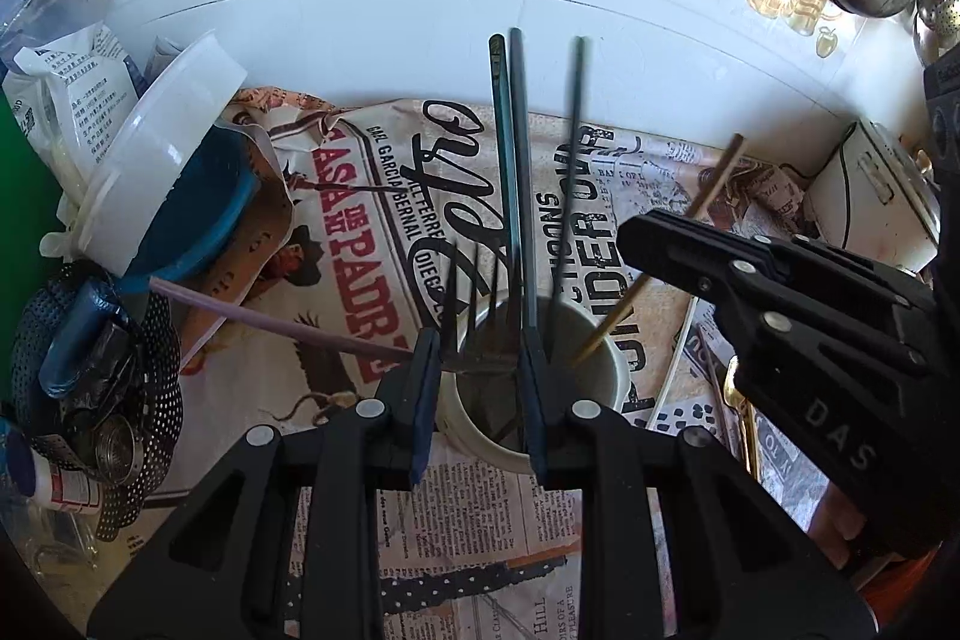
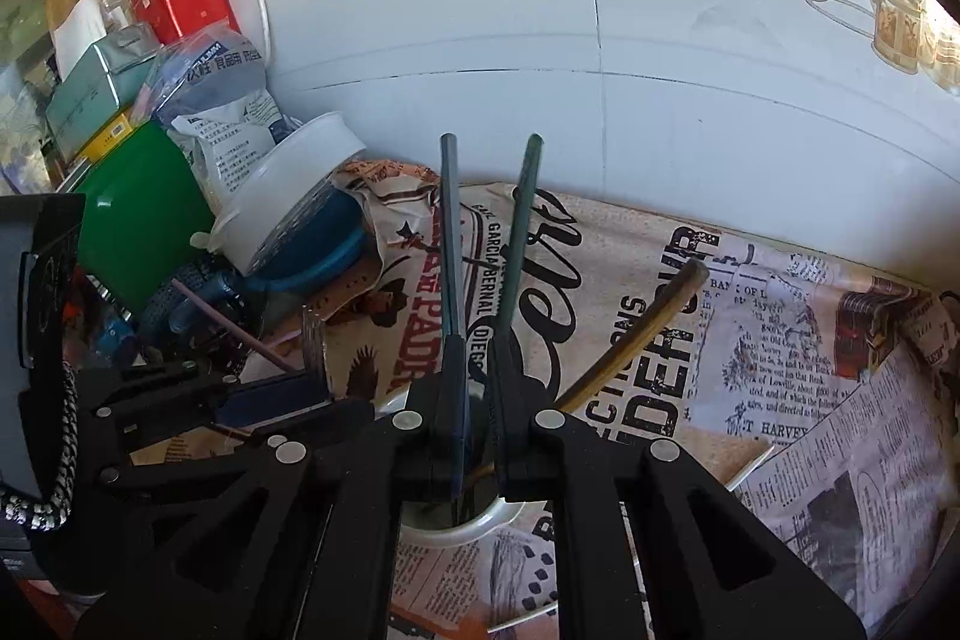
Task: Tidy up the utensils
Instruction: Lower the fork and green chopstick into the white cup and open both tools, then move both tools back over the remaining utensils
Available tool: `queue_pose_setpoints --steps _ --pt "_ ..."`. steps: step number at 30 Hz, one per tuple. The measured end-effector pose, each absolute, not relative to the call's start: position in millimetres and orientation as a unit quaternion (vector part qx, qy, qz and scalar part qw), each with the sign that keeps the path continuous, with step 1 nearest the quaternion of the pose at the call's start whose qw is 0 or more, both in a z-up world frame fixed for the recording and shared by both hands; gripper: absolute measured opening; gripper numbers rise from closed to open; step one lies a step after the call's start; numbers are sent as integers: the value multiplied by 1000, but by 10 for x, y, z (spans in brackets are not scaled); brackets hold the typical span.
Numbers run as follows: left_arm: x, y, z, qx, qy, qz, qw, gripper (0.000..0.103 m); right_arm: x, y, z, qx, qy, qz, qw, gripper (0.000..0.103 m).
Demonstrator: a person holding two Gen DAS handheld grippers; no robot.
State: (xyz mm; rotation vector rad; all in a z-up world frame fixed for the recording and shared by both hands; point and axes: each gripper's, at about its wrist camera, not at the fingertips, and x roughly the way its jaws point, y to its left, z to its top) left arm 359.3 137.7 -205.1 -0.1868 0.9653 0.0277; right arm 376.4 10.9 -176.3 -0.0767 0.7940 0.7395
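Left wrist view, left to right. A pale purple stick (image 1: 282, 325) lies aslant from the left clutter toward the centre. The left gripper (image 1: 477, 358), lower centre, grips a dark fork (image 1: 477, 325) by its neck, jaws narrowed around it, tines pointing up the frame; the fork sits at the rim of the white cup (image 1: 600, 370). Two dark chopsticks (image 1: 510, 160) and a third (image 1: 573, 160) stand in the cup, long axes running up the frame; a bamboo chopstick (image 1: 654, 256) leans to the upper right. The right gripper (image 1: 636, 238) enters from the right edge, above the cup.

Right wrist view. The left gripper (image 2: 288, 394) appears at lower left; the right gripper (image 2: 477, 388), at centre, is directly over the cup (image 2: 468, 532), its jaws narrow, with dark chopsticks (image 2: 450, 244) between or just beside them; a firm grip cannot be told. The left gripper is judged nearer the fork's slot in the cup.
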Motion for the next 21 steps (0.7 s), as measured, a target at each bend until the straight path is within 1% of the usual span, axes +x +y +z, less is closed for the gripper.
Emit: queue_pose_setpoints --steps 12,18,21 --pt "3363 1176 -1704 -78 432 33 898 24 3448 -178 -1533 -67 362 356 859 7" --pt "3231 966 -1528 -74 415 30 906 24 3279 -460 -1423 -75 346 346 869 11" --pt "3172 831 -1483 -72 411 22 909 27 3223 -608 -1395 -78 342 338 873 17"
